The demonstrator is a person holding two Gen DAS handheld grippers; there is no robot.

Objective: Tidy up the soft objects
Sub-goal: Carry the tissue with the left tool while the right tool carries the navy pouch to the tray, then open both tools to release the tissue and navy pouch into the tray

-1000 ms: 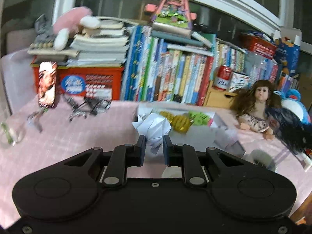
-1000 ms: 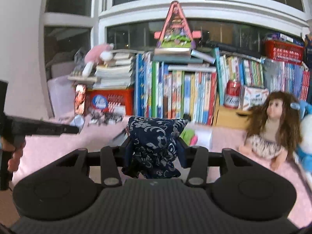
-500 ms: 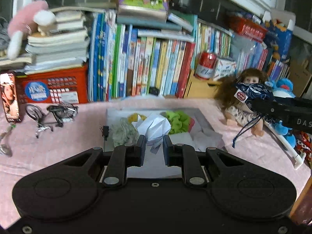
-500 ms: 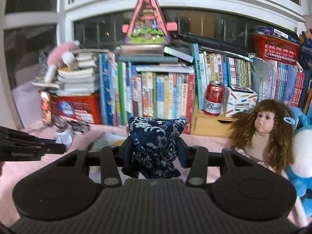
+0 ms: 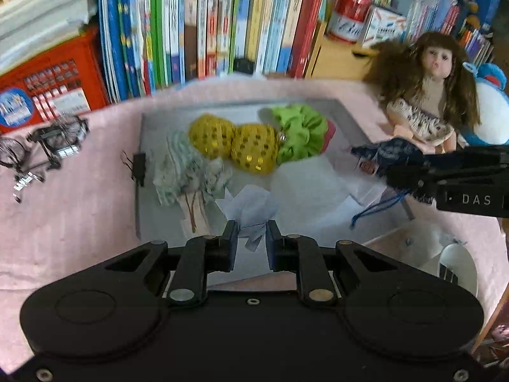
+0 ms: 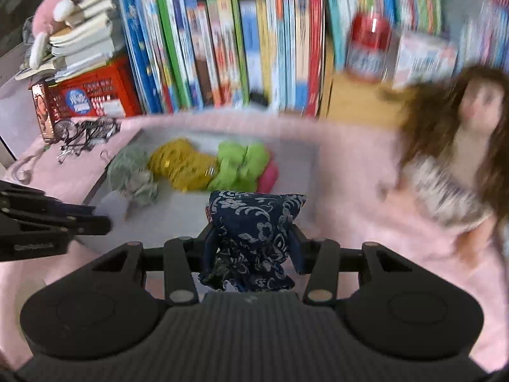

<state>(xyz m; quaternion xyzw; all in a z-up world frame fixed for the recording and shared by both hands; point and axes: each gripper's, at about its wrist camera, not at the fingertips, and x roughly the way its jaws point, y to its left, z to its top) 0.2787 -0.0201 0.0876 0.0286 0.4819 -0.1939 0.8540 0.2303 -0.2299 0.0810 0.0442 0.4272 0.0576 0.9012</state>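
Observation:
My left gripper [image 5: 251,232] is shut on a crumpled white tissue [image 5: 251,210], held over the near part of a shallow grey tray [image 5: 149,121]. Two yellow sequinned balls [image 5: 235,145], a green scrunchie [image 5: 300,133] and a pale patterned cloth [image 5: 181,165] lie in the tray. My right gripper [image 6: 253,242] is shut on a dark blue floral pouch [image 6: 254,222], above the tray's right front corner [image 6: 313,156]. The left wrist view shows that pouch [image 5: 391,154] at the right, its blue cord [image 5: 375,205] hanging down.
A pink cloth [image 5: 63,216] covers the table. A row of upright books [image 5: 222,19] and a red crate [image 5: 47,92] stand behind the tray. A long-haired doll [image 5: 426,95] sits at the right, a small metal bicycle model [image 5: 47,146] at the left. A white cup [image 5: 458,270] stands near right.
Both grippers swung right and tilted down over the tray, each keeping its hold. The tray and its soft things have come closer and now fill the middle of both views.

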